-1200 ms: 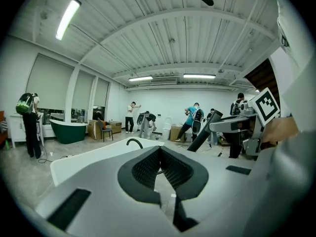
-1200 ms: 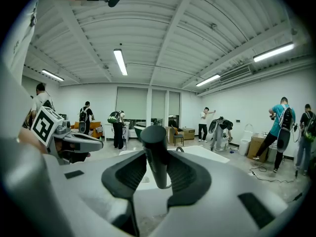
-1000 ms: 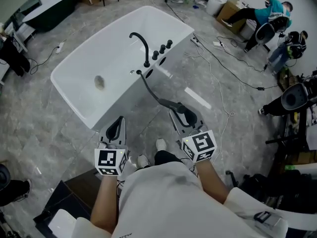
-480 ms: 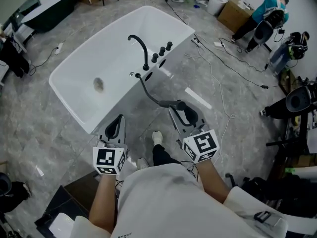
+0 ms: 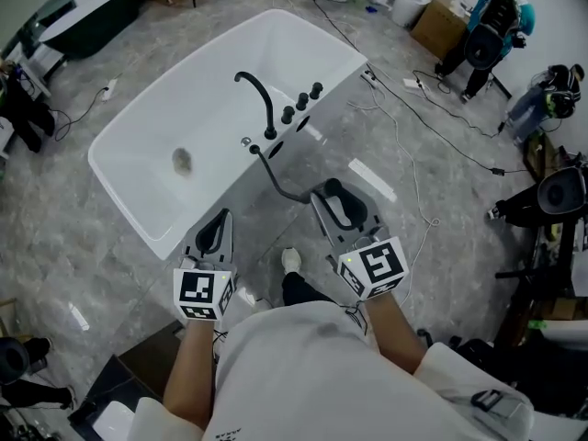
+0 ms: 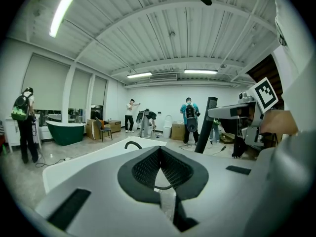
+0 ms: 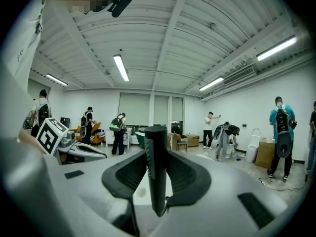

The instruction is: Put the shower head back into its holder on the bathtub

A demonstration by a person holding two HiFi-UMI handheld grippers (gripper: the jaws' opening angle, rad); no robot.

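Our right gripper (image 5: 333,195) clamps the shower head (image 7: 156,172) upright.
Its hose (image 5: 269,175) runs to the bathtub (image 5: 211,90) rim; our left gripper (image 5: 215,231) is closed, empty.

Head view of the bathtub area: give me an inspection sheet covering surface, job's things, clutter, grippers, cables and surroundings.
Surface: grey tiled floor.
Job's things: white bathtub with black faucet; shower head off the tub, hose running to the rim.
Clutter: cardboard box.
Grippers: right gripper shut on shower head; left gripper shut, empty.
Cables: loose leads across floor right of tub.
Surroundings: people beyond.
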